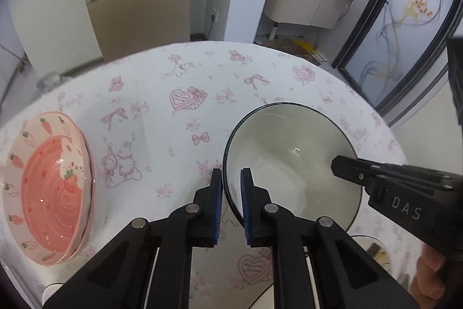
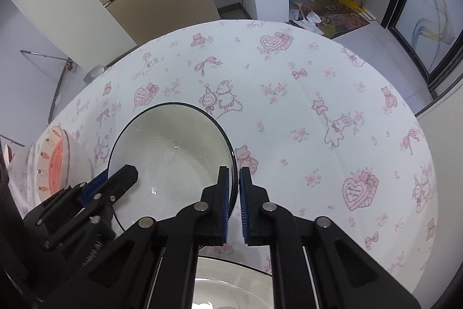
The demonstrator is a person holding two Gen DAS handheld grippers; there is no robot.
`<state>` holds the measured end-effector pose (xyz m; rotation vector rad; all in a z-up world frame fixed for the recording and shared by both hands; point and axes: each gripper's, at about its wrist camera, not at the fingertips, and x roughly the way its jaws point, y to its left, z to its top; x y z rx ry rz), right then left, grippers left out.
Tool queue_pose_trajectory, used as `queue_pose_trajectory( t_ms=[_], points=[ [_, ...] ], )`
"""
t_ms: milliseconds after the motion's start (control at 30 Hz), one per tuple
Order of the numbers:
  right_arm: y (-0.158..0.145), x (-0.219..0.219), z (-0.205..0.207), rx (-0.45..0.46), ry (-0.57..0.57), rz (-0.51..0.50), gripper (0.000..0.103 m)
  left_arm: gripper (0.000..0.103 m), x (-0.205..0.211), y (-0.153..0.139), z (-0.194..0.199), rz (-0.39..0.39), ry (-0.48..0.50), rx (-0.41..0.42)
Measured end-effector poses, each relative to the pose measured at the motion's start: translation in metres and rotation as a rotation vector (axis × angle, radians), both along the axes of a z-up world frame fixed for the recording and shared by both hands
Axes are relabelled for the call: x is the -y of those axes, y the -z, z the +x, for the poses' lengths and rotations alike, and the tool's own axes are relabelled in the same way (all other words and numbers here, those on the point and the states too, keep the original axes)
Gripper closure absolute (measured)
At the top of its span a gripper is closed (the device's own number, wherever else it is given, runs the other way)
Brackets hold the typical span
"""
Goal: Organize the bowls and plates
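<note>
Tablecloth point(image 2: 289, 118) first: white cloth printed with pink hearts, bows and bears, spread over a round table and filling most of both wrist views.

On it sits a white bowl point(image 1: 289, 152) with a thin dark rim, toward the near edge of the table and held from two sides at once. In the left wrist view the left gripper point(image 1: 231, 187) straddles the bowl's left rim — its blue-padded fingers point(image 1: 217, 201) stand close together with the rim pinched between them. In the right wrist view the right gripper point(image 2: 233, 184) does the same on the opposite rim, one pad inside the bowl and one outside, the two nearly pressed together on the thin wall. Each gripper also shows in the other's view as a black tip reaching over the bowl's far side.

Well apart from it, near the left edge of the table, rests a pink strawberry bowl point(image 1: 49, 187) with a spiral centre and small fruit and carrot prints round the rim; it may be two stacked pieces, though the curved lens makes that hard to judge.

At the very near edge, under the grippers, part of another white dish point(image 2: 231, 283) with a dark rim peeks out — too cut off to tell more.
</note>
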<state>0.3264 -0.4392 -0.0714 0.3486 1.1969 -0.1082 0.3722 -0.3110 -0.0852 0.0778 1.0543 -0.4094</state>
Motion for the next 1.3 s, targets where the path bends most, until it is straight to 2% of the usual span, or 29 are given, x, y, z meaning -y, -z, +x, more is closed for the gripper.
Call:
queue_pose_trajectory(
  t_ms=[167, 300, 400, 600, 700, 900, 1000, 1133, 1300],
  points=[
    [0.003, -0.003, 0.002, -0.005, 0.0, -0.017, 0.096, 0.09, -0.003, 0.001, 0.002, -0.016, 0.0, -0.007],
    [0.001, -0.004, 0.001, -0.007, 0.005, -0.014, 0.097, 0.092, -0.002, -0.001, -0.001, 0.019, 0.008, -0.008],
    [-0.004, -0.009, 0.0, 0.005, -0.007, -0.053, 0.096, 0.093, -0.008, -0.003, 0.001, -0.015, 0.01, -0.032],
    [-0.005, -0.008, 0.001, 0.026, -0.019, 0.039, 0.096, 0.093, -0.024, -0.025, 0.0, -0.041, -0.017, 0.002],
    [-0.014, -0.013, -0.001, 0.049, -0.022, 0.051, 0.096, 0.093, -0.029, -0.035, -0.003, -0.038, -0.021, 0.018],
    [-0.05, -0.027, -0.013, 0.131, -0.028, 0.012, 0.096, 0.093, -0.043, -0.063, -0.013, -0.049, -0.03, 0.053],
    [-0.071, -0.039, -0.018, 0.164, -0.04, -0.018, 0.096, 0.094, -0.056, -0.087, -0.016, -0.053, -0.022, 0.066],
    [-0.109, -0.068, -0.021, 0.233, -0.087, -0.033, 0.096, 0.094, -0.088, -0.13, -0.026, -0.027, -0.071, 0.165],
    [-0.15, -0.12, -0.025, 0.315, -0.147, -0.077, 0.096, 0.094, -0.139, -0.166, -0.035, -0.045, -0.132, 0.223]
  ],
)
